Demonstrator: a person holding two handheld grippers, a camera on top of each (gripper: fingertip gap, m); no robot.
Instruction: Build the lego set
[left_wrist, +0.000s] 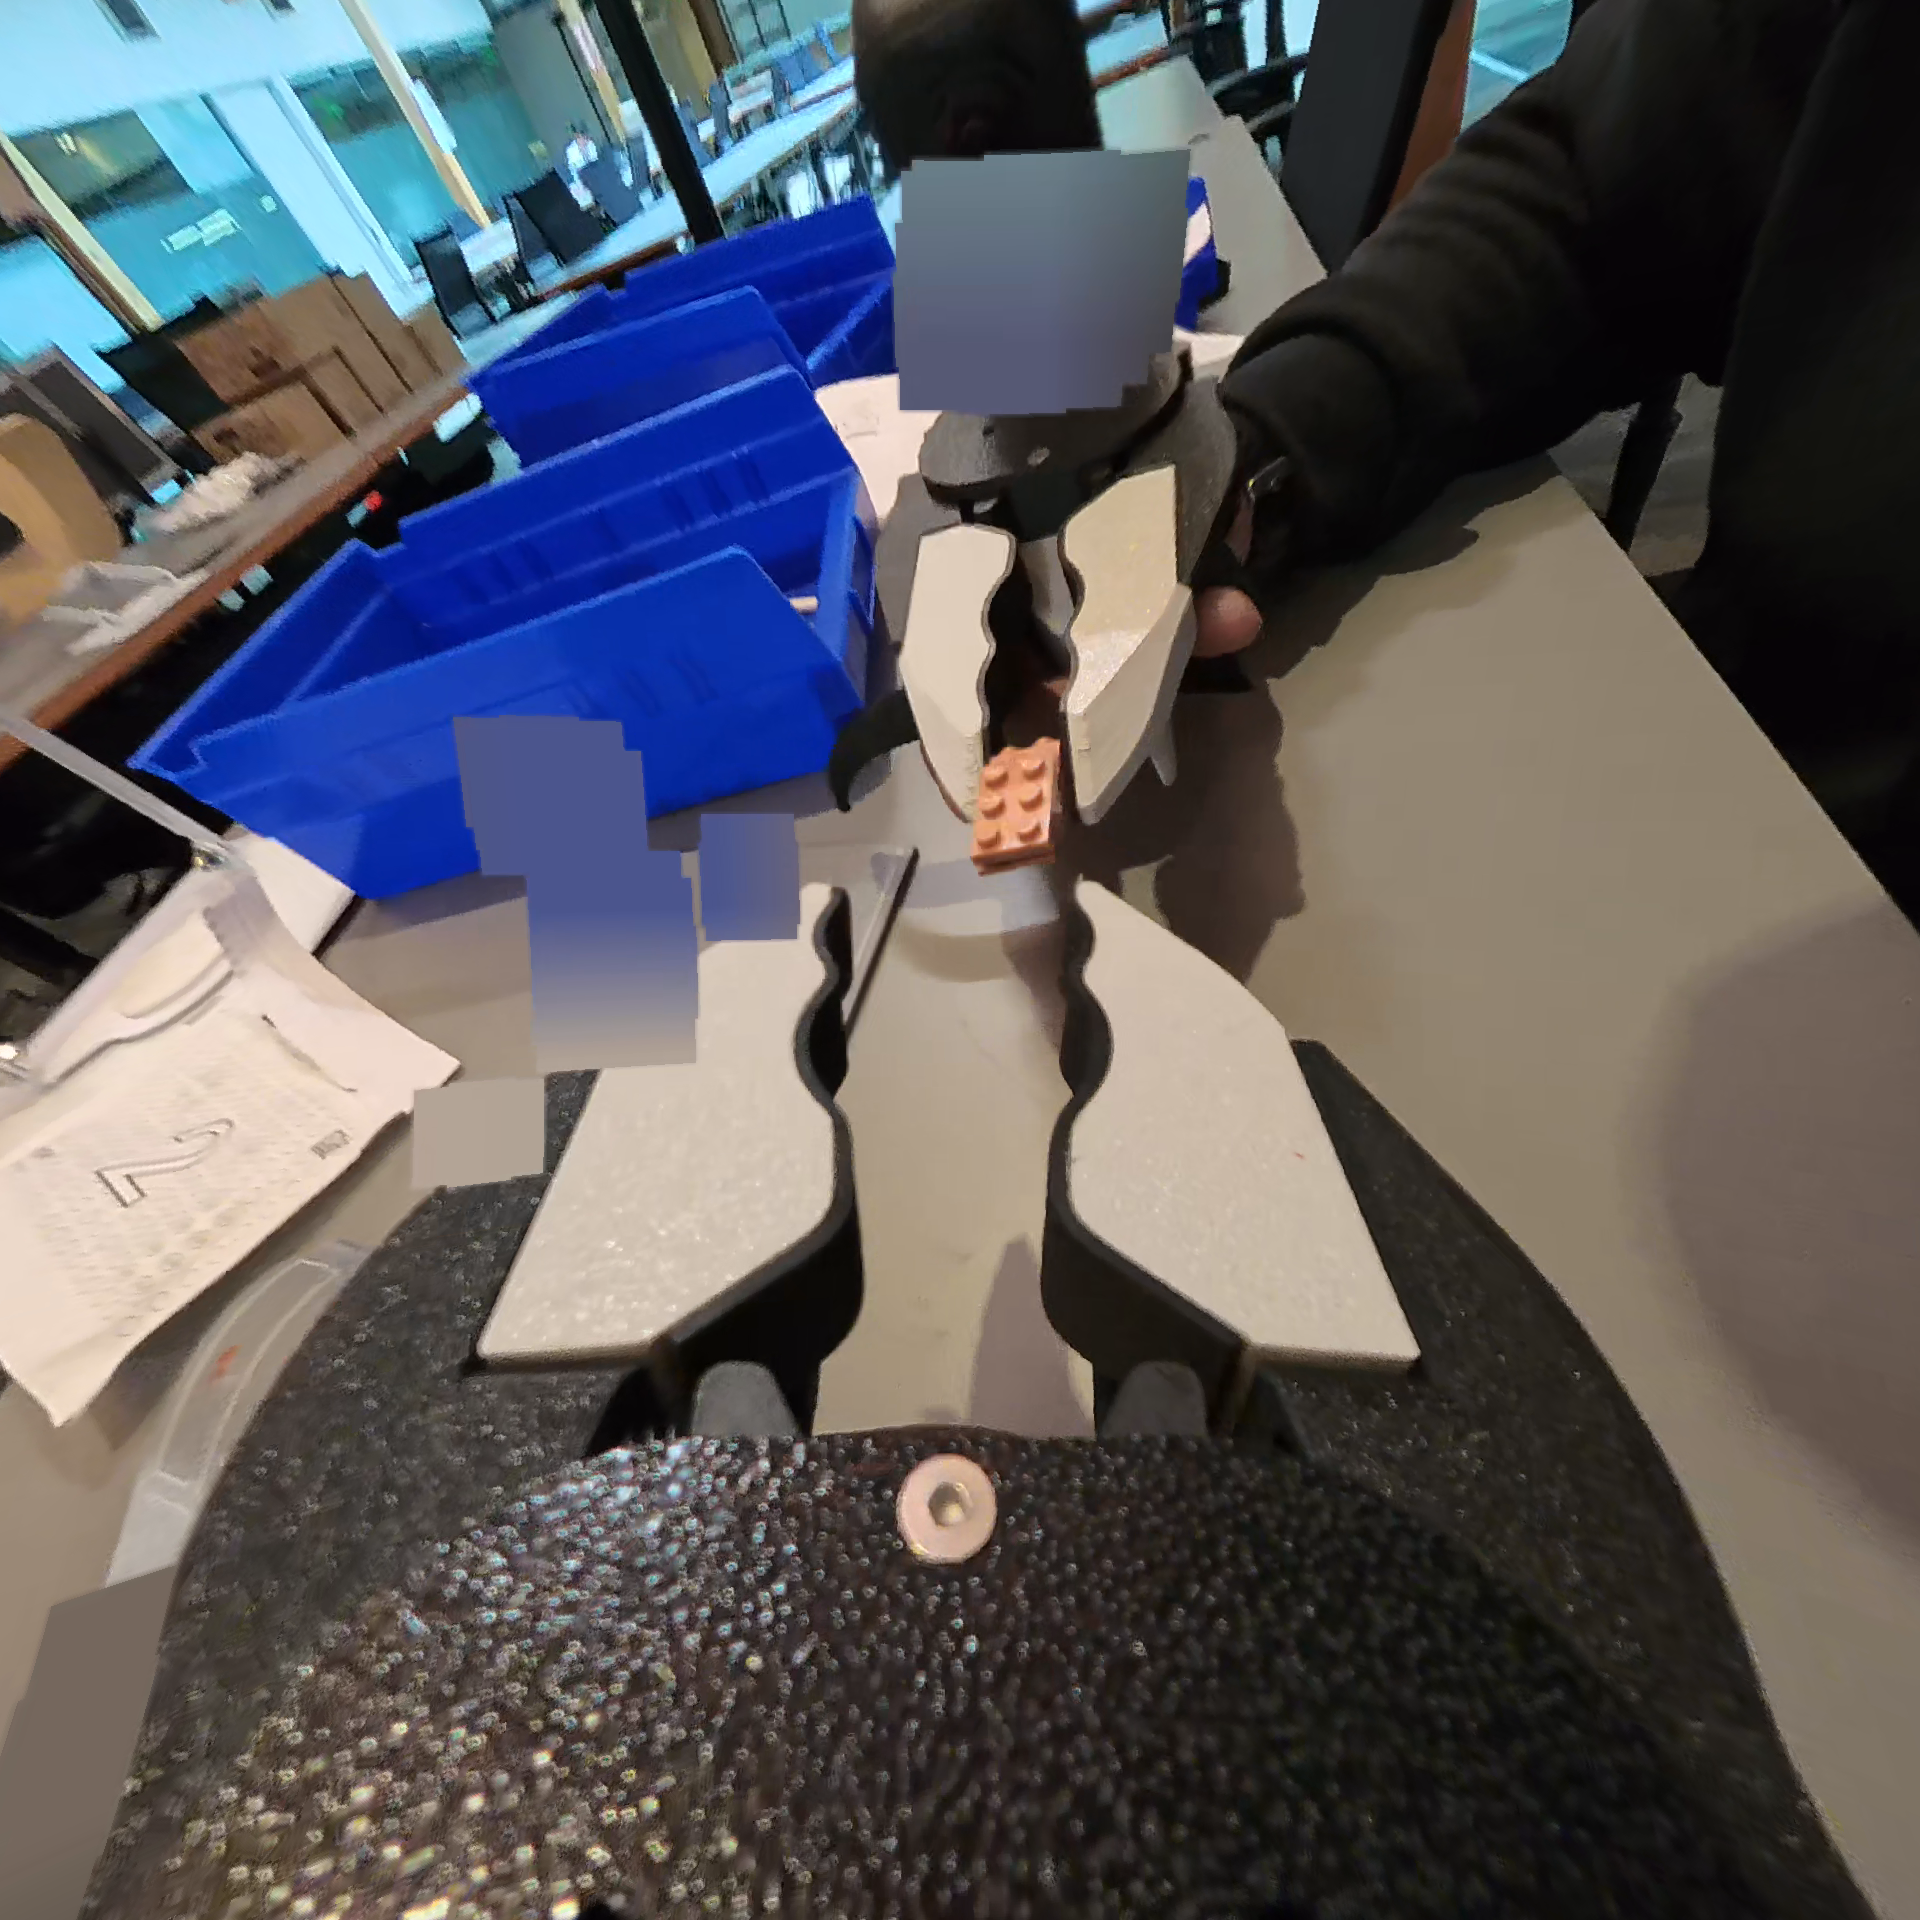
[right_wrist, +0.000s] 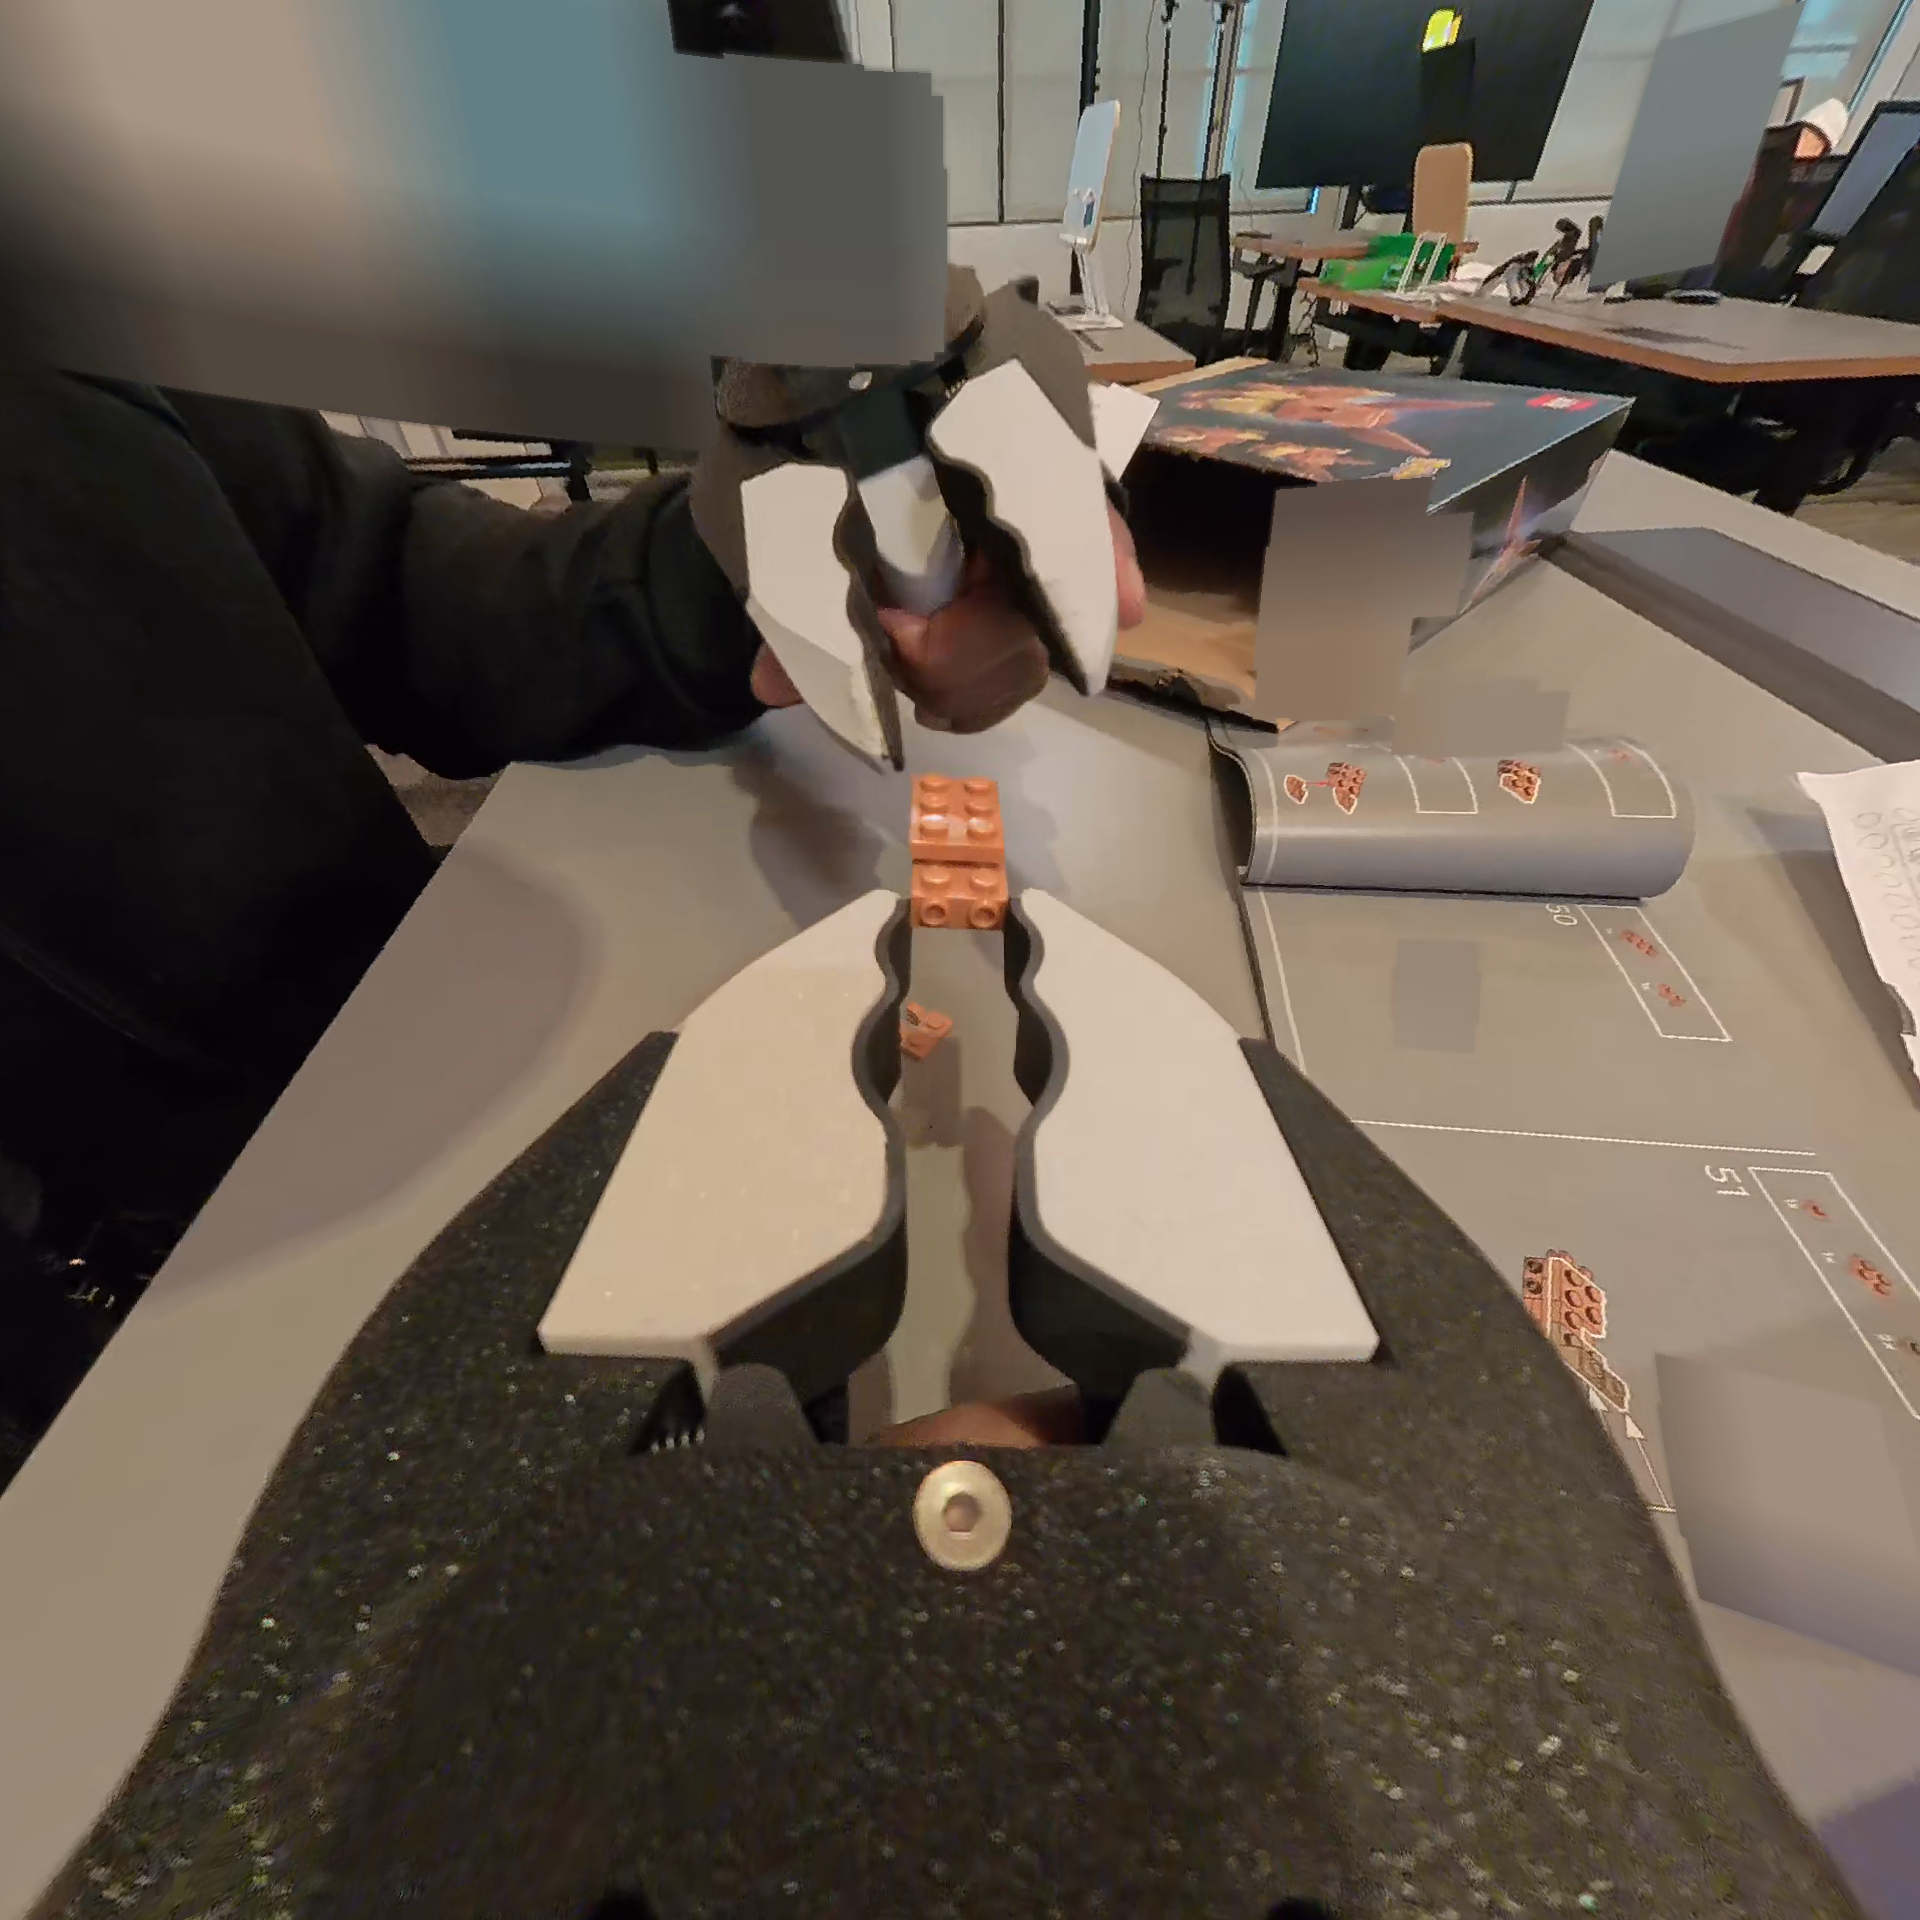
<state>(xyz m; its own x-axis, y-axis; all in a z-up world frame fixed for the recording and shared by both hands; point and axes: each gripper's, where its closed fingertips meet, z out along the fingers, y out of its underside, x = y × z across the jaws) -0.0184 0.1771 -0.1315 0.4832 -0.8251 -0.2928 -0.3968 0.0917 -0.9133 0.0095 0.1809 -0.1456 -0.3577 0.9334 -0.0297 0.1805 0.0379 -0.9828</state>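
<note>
Your right claw (right_wrist: 958, 914) is clamped narrow on an orange brick assembly (right_wrist: 958, 852), both fingertips pressing the sides of its lower block, whose side studs face the camera; a flat studded plate sits on top and juts forward past the tips. The left wrist view shows the same assembly (left_wrist: 1020, 795) gripped between the right claw's tips, held above the grey worktop (left_wrist: 1507, 831) with the plate end hanging free. Your left claw (left_wrist: 961, 935) stands wide and bare, its fingers well apart with only worktop showing between them, pointing at the brick from just in front of it. In the right wrist view that left claw (right_wrist: 987, 707) hangs above and just beyond the plate, not touching it, your hand (right_wrist: 966, 655) visible behind its fingers. A small loose orange piece (right_wrist: 923, 1031) lies on the worktop under the right claw. To the right of it a grey instruction sheet (right_wrist: 1558, 1039) lies flat with its far end curled into a roll, and an open cardboard box (right_wrist: 1351, 468) lies on its side behind that. To the left of your left claw stand blue bins (left_wrist: 582, 644) and a white paper bag (left_wrist: 177, 1174) lies flat near the worktop's edge.
</note>
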